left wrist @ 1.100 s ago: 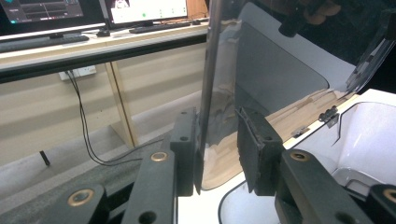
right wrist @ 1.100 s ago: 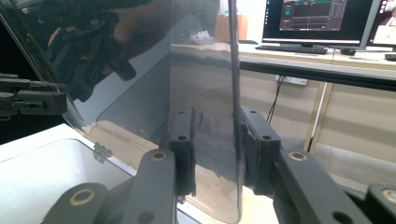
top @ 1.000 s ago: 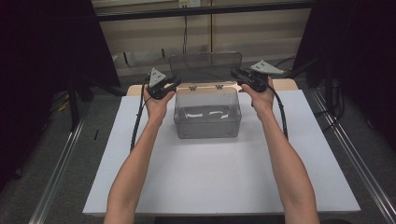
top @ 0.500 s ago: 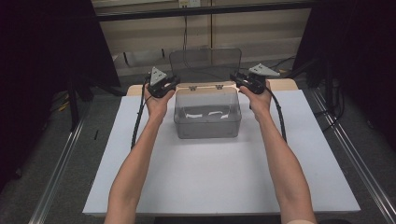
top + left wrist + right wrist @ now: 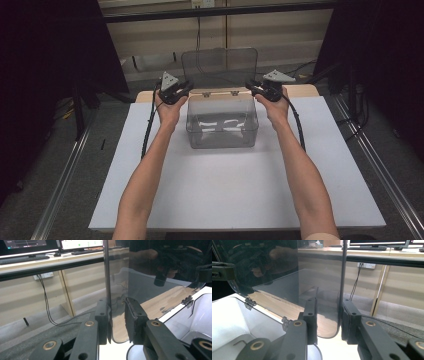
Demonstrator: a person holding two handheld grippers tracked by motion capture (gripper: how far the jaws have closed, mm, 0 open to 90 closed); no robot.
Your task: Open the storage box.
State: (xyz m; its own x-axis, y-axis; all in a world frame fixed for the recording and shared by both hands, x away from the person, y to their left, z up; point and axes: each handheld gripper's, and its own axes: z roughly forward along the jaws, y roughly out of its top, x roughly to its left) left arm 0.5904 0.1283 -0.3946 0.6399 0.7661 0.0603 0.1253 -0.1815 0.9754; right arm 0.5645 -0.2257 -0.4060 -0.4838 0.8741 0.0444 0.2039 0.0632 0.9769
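A clear plastic box (image 5: 222, 131) stands at the far middle of the white board (image 5: 225, 195). Its hinged lid (image 5: 220, 67) is swung up, nearly upright behind the box. My left gripper (image 5: 186, 89) is at the lid's left edge and my right gripper (image 5: 250, 86) at its right edge. In the left gripper view the lid's rimmed edge (image 5: 108, 277) runs between the jaws of that gripper (image 5: 116, 320), which are shut on it. The right gripper (image 5: 328, 317) is likewise shut on the lid's other edge (image 5: 342, 277). The box's hinges (image 5: 249, 302) show below.
The board lies on a wooden table (image 5: 305, 91) with metal rails (image 5: 380, 175) along both sides. Dark screens (image 5: 55, 60) stand to the left and right. A wall with cables and a socket (image 5: 45, 276) is behind the box.
The lid stands slightly more upright than a second ago. Both hands have hardly moved.
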